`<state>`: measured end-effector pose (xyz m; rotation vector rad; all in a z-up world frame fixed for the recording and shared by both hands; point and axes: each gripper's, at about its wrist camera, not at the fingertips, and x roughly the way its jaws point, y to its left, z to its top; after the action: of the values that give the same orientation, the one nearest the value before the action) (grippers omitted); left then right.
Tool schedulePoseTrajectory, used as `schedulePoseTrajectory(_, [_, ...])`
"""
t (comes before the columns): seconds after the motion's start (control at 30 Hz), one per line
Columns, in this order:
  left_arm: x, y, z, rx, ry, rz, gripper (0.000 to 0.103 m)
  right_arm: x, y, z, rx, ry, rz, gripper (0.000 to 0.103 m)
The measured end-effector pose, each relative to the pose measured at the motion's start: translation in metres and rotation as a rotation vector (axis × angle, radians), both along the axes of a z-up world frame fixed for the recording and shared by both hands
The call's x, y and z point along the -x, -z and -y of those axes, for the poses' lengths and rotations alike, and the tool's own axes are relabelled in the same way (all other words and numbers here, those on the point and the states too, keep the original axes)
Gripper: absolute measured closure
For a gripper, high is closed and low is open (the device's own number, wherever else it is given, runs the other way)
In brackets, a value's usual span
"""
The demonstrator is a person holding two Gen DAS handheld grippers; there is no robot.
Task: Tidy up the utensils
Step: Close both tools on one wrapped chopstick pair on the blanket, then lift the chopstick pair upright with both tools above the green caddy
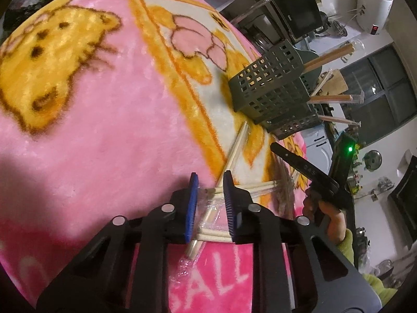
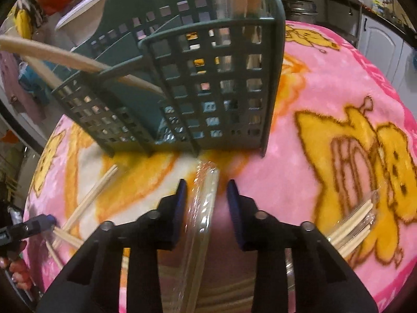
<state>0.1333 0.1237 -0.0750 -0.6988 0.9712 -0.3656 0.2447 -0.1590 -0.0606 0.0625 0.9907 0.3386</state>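
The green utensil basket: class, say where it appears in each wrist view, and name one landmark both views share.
Left wrist view: green utensil basket right of centre, upper half, standing on the pink blanket.
Right wrist view: the basket fills the upper centre, just beyond the fingers.
Shared landmark: the blanket's yellow cartoon print.

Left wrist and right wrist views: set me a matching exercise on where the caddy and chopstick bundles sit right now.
Things:
1. green caddy
2. bare chopsticks
3. crinkled wrapped chopsticks
4. straight wrapped pack

Places:
A. between the right gripper's open jaws, end toward the caddy
B. upright on the pink blanket, wooden handles sticking out
C. pinched in the left gripper's jaws
D. lying free on the blanket

Pairs: 1-B, 2-D, 3-C, 4-A
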Motion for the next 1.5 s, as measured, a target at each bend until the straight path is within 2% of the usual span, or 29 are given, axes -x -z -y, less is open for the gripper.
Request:
schedulePoseTrajectory(0.17, [0.000, -0.007, 0.007, -0.001, 0.015, 0.024, 0.097, -0.004, 0.001, 0.005, 0.005, 0.019, 0.007, 0.089])
schedulePoseTrajectory(0.43, [0.002, -0.008, 0.011, -0.048, 0.035, 0.022, 0.098, -0.003, 0.001, 0.010, -0.018, 0.024, 0.019, 0.090])
schedulePoseTrajectory(0.57, [0.004, -0.013, 0.011, -0.049, 0.023, 0.040, 0.102, 0.000, -0.004, 0.011, -0.042, 0.021, 0.046, 0.091])
schedulePoseTrajectory(0.97, [0.012, -0.068, 0.032, -0.068, 0.047, 0.206, 0.103, 0.033, -0.053, 0.023, -0.120, -0.009, 0.186, 0.092])
schedulePoseTrajectory(1.2, [0.009, -0.107, 0.059, -0.068, 0.103, 0.314, 0.103, 0.056, -0.089, 0.035, -0.162, -0.017, 0.288, 0.092])
schedulePoseTrajectory(1.5, [0.004, -0.138, 0.091, -0.059, 0.170, 0.395, 0.103, 0.075, -0.115, 0.047, -0.209, -0.004, 0.363, 0.092])
